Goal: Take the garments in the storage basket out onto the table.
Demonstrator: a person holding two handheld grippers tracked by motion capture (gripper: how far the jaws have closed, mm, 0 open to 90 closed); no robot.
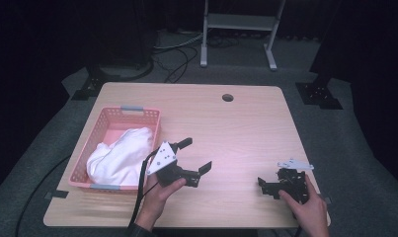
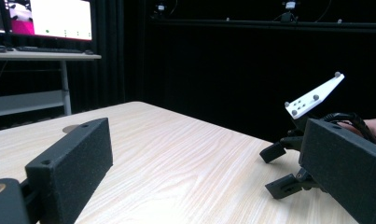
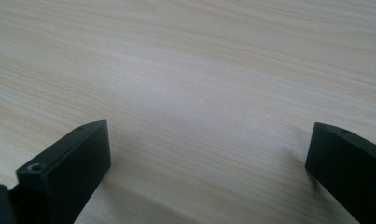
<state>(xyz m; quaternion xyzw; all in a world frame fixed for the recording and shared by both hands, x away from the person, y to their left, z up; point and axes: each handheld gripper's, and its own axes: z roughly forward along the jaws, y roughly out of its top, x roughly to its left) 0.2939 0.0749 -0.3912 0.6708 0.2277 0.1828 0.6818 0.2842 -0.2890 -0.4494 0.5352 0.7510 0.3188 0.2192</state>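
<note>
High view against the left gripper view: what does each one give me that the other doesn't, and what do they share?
High view alone: the pink basket at the table's left with a white cloth heaped in it, the left gripper with jaws apart held over the wood, and the floor and a metal stand beyond the far edge.

Left gripper view alone: a lit monitor on a desk at the upper left, and a black curtain behind.

Both: the wooden table with its round hole, and the right gripper, open, at the table's right.
</note>
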